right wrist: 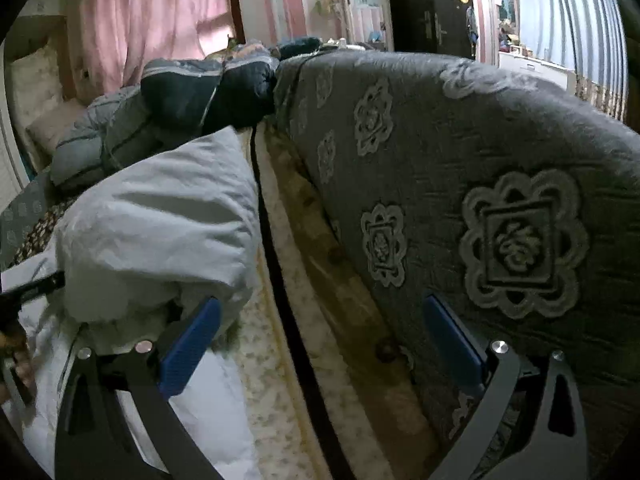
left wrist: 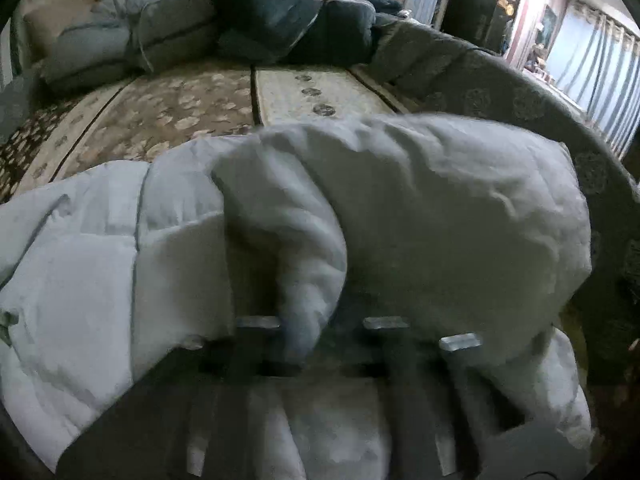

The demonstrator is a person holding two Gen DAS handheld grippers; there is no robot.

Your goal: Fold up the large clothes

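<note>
A pale grey-white padded jacket [left wrist: 400, 208] lies bunched on the patterned sofa seat [left wrist: 172, 108]. In the left wrist view a thick fold of it [left wrist: 308, 280] rises between the fingers of my left gripper [left wrist: 312, 332], which is shut on it; the fingertips are mostly buried in cloth. In the right wrist view the same jacket [right wrist: 168, 220] bulges at the left. My right gripper [right wrist: 320, 340] is open and empty, its blue pads [right wrist: 192, 344] wide apart, just right of the jacket and over the seat.
A grey embossed sofa backrest [right wrist: 460, 168] runs along the right. A dark navy and grey-blue pile of padded clothes [left wrist: 248, 24] lies at the far end of the seat. Pink curtains [right wrist: 152, 12] hang behind. My left gripper's body shows at the right wrist view's left edge [right wrist: 28, 288].
</note>
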